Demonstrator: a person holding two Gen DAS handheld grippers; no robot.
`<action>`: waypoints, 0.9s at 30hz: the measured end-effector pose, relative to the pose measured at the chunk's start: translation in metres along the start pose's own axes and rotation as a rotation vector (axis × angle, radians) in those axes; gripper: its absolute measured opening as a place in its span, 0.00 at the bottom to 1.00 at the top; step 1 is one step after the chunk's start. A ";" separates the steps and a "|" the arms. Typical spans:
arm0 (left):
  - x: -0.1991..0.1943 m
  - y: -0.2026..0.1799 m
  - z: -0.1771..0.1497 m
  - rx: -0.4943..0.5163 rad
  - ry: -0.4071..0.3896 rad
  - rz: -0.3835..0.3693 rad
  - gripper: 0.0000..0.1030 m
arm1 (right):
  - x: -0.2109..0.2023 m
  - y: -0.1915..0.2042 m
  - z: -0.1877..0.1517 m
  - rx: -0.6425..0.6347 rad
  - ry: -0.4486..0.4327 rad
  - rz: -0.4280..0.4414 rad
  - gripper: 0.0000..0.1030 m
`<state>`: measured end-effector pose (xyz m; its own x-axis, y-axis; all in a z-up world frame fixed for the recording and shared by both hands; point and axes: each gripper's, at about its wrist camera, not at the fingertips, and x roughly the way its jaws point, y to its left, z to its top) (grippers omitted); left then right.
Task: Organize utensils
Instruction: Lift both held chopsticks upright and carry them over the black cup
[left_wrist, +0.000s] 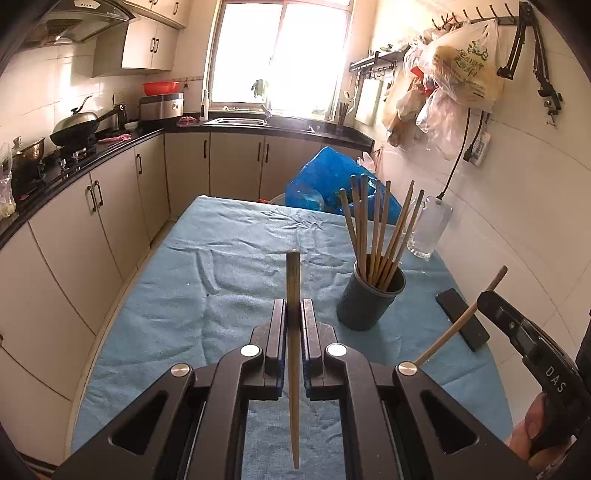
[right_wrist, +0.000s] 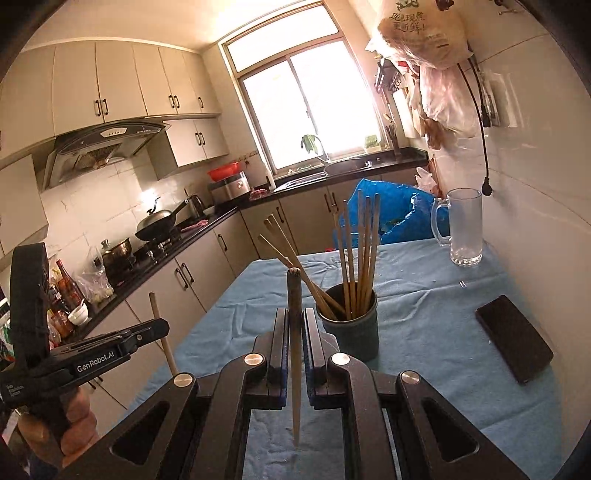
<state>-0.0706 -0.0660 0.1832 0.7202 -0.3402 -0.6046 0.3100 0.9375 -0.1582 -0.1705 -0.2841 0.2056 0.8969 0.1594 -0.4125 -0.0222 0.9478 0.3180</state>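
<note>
My left gripper (left_wrist: 294, 308) is shut on a wooden chopstick (left_wrist: 293, 273) that stands upright between its pads, above the blue tablecloth (left_wrist: 207, 295). Ahead and to its right stands a dark round holder (left_wrist: 365, 302) with several chopsticks (left_wrist: 373, 229) in it. My right gripper (right_wrist: 294, 317) is shut on another upright chopstick (right_wrist: 294, 295), with the same holder (right_wrist: 352, 328) just beyond and to the right. Each gripper shows in the other's view, the right gripper (left_wrist: 484, 297) at the right edge and the left gripper (right_wrist: 160, 326) at the left, each with its chopstick.
A black phone (right_wrist: 513, 338) lies on the cloth near the tiled wall. A glass mug (right_wrist: 463, 229) stands at the far right corner, a blue plastic bag (left_wrist: 332, 177) behind the table. Kitchen cabinets and a counter with a wok (left_wrist: 74, 127) run along the left.
</note>
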 end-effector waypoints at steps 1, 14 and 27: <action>-0.001 0.000 0.000 -0.001 -0.003 0.000 0.06 | -0.001 0.000 0.000 0.000 -0.001 0.000 0.08; -0.002 -0.002 0.005 -0.006 -0.017 0.011 0.06 | -0.013 -0.005 0.005 0.021 -0.025 -0.004 0.08; -0.001 -0.026 0.021 0.025 -0.020 -0.023 0.06 | -0.036 -0.030 0.021 0.067 -0.080 -0.018 0.08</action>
<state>-0.0665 -0.0911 0.2039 0.7248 -0.3636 -0.5853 0.3424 0.9272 -0.1520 -0.1933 -0.3241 0.2285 0.9294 0.1176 -0.3499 0.0214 0.9292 0.3691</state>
